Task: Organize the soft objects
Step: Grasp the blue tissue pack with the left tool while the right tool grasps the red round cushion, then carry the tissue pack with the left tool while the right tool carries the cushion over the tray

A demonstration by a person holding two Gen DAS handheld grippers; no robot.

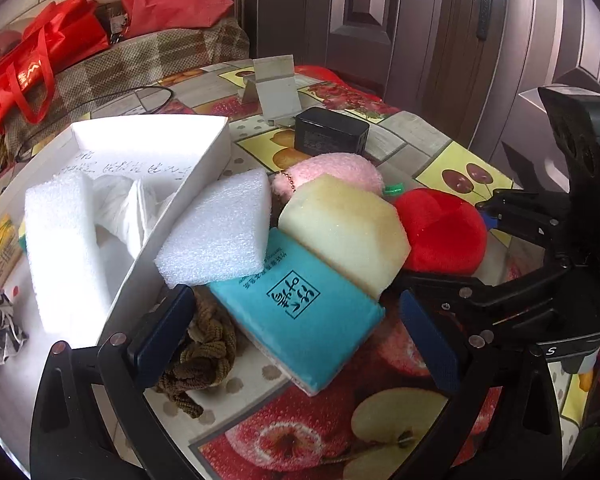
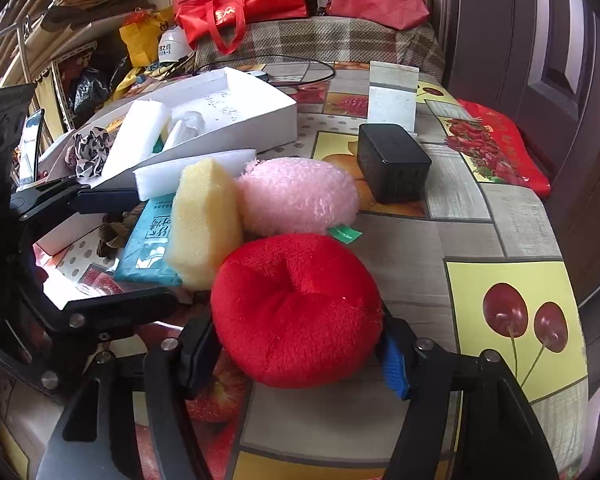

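My right gripper (image 2: 300,350) has its pads against both sides of a red plush cushion (image 2: 296,308), which rests on the table. Behind it lie a pink plush ball (image 2: 300,196), a yellow sponge (image 2: 204,220) and a teal tissue pack (image 2: 148,240). My left gripper (image 1: 296,332) is open over the teal tissue pack (image 1: 300,304), with a brown knitted cord (image 1: 204,344) by its left finger. A white foam block (image 1: 220,232) leans on the white box (image 1: 204,152), which holds another foam block (image 1: 64,248) and crumpled white cloth (image 1: 128,208).
A black charger (image 2: 394,162) and a white phone stand (image 2: 392,96) stand behind the pile on the fruit-patterned tablecloth (image 2: 500,240). A leopard-print scrunchie (image 2: 90,152) lies left of the box. Red bags (image 2: 240,4) sit on a checked sofa beyond. A door is at the right.
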